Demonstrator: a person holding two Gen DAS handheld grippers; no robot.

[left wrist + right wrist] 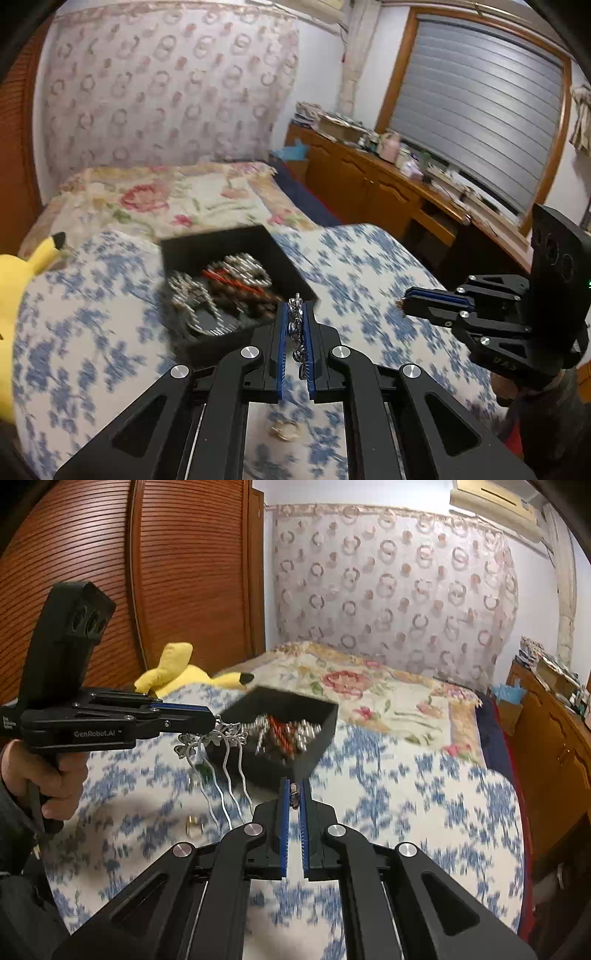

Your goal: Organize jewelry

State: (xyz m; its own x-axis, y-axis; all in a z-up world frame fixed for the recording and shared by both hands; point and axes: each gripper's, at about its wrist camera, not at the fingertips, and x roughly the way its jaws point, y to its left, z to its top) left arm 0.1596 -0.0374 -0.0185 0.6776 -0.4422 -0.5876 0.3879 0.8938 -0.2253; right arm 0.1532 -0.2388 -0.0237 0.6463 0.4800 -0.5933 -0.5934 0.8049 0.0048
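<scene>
Silver metal catches the eye first: one hair comb (218, 760) with a flowered top and four wavy prongs hangs from the left tool (212, 716), which is clenched on its ornamented head. In the right wrist view the comb's long axis runs downward, prongs pointing toward the blue-flowered bedspread (388, 775), head uppermost, just in front of the near left corner of the box. In the left wrist view the same comb (296, 325) shows edge-on between the blue pads.

One black open box (291, 731) sits on the bedspread, holding a blurred heap of silver beads with a red strand among them.

The right tool (294, 797) is clenched on one small dark piece (294, 794), too blurred to name; it points toward the box and is held just short of its near wall. From the left wrist view the right tool (402, 304) appears side-on, a speck at its tip.

One gold ring (195, 825) lies on the bedspread below the comb's prongs, apart from the box. One yellow plush toy (184, 672) lies beyond.
</scene>
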